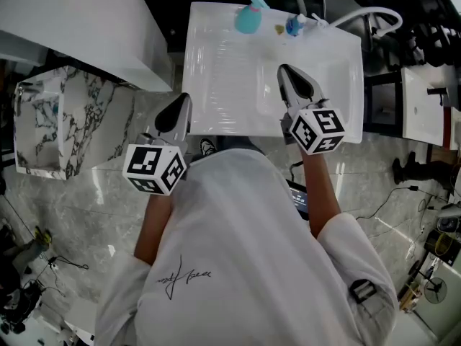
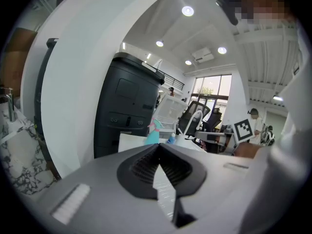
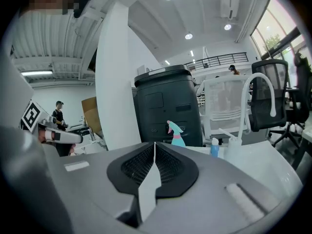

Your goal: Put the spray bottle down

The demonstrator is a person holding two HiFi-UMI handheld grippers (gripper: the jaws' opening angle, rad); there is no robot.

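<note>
The teal spray bottle [image 1: 248, 16] with a pink trigger stands upright at the far edge of the white table [image 1: 216, 85], held by nothing. It also shows in the left gripper view as the spray bottle [image 2: 152, 133] and in the right gripper view as the spray bottle [image 3: 176, 134], well beyond both sets of jaws. My right gripper [image 1: 285, 69] hovers over the table's near right part, shut and empty. My left gripper [image 1: 185, 98] is at the table's near left edge, jaws together with nothing between them. In their own views the left gripper [image 2: 158, 146] and right gripper [image 3: 155, 144] both show closed tips.
A small blue bottle [image 1: 292, 26] and a clear bottle [image 1: 317, 21] stand right of the spray bottle. A marble-patterned block [image 1: 54, 121] sits on the floor at left. A black cabinet [image 3: 168, 106] and office chairs [image 3: 273, 101] stand behind the table. Cables lie on the floor at right.
</note>
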